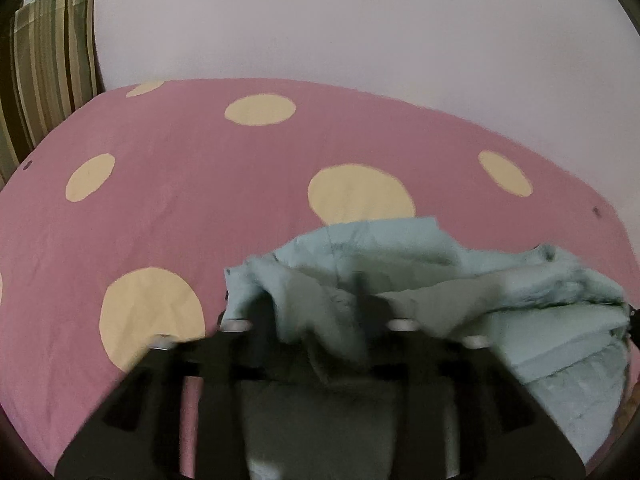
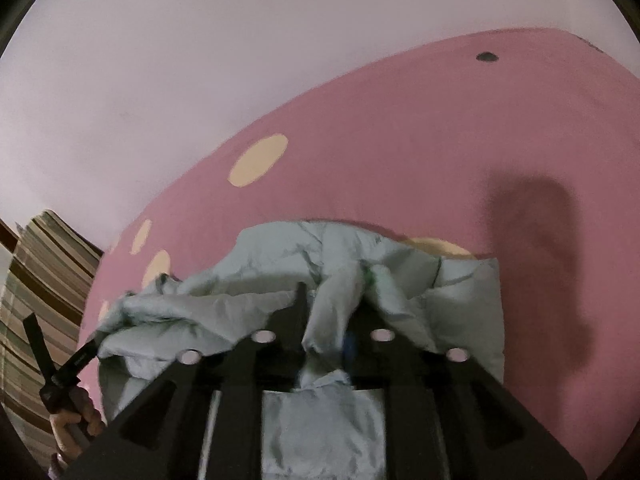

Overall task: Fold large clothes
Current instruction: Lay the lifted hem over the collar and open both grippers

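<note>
Dim, soft light; fisheye-bent edges, blurred foreground, dark shadow on bedsheet.

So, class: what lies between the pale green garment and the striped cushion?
Only bare pink spotted bedsheet separates the garment from the cushion, shown in the left wrist view.

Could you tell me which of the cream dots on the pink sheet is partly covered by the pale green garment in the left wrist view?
The large dot just beyond the garment: cloth overlaps its near edge. The other dots lie fully bare on the sheet.
</note>
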The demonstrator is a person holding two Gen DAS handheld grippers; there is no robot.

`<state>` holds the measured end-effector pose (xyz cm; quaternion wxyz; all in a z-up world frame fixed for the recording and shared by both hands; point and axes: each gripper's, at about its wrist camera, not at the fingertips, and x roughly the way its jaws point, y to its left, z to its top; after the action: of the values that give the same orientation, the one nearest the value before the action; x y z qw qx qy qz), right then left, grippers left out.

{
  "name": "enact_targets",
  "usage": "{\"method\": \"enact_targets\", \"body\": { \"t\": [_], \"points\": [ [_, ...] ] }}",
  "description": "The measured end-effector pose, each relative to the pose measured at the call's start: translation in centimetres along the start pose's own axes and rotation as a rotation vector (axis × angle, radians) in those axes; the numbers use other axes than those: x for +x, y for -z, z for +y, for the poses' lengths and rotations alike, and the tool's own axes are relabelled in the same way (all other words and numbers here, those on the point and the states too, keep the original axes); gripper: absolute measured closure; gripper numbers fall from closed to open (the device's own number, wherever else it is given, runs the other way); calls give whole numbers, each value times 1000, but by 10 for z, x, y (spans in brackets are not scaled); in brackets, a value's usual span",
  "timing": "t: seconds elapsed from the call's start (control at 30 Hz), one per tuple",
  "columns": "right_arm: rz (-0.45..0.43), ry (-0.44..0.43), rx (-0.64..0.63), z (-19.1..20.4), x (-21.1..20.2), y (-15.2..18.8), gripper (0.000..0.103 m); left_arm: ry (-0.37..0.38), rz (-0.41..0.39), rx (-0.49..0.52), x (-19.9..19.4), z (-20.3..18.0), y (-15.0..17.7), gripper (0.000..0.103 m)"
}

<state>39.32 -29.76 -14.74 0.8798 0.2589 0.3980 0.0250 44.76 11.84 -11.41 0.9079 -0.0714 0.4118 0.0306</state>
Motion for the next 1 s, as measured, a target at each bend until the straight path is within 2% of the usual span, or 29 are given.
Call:
{"method": "enact_targets", "body": {
  "t": [0.03, 0.07, 0.1, 0.13, 0.27, 0.4, 0.53, 0.7, 0.87, 1.0],
  "points": [
    [-13, -8, 0, 1, -5, -2, 63, 9, -23, -11, -6, 2, -2, 44],
    [-31, -17, -1, 2, -11, -3, 58, 13, -37, -16, -11, 3, -3, 43],
    [-53, -20, -4, 3, -18, -4, 51, 10, -51, -19, -16, 5, -6, 38],
    [-72, -16, -7, 5, -24, -5, 49, -5, -67, -21, -22, 7, -9, 32],
    [-122, -41, -15, 10, -48, -5, 49, -32, -121, -28, -44, 17, -12, 30],
    [-138, 6, -74, 19, -56, 3, 49, -50, -134, 2, -53, 20, 1, 30],
    [-90, 101, -170, 35, -29, 9, 49, -99, -85, 100, -33, 2, 10, 30],
    [-61, 172, -246, 52, 10, -5, 49, -126, -77, 146, -8, -21, 3, 30],
    [-48, 263, -309, 54, 46, -8, 49, -198, -46, 164, 34, -32, 5, 30],
    [-21, 304, -332, 48, 68, -3, 49, -246, -24, 174, 60, -33, 8, 30]
  ]
}}
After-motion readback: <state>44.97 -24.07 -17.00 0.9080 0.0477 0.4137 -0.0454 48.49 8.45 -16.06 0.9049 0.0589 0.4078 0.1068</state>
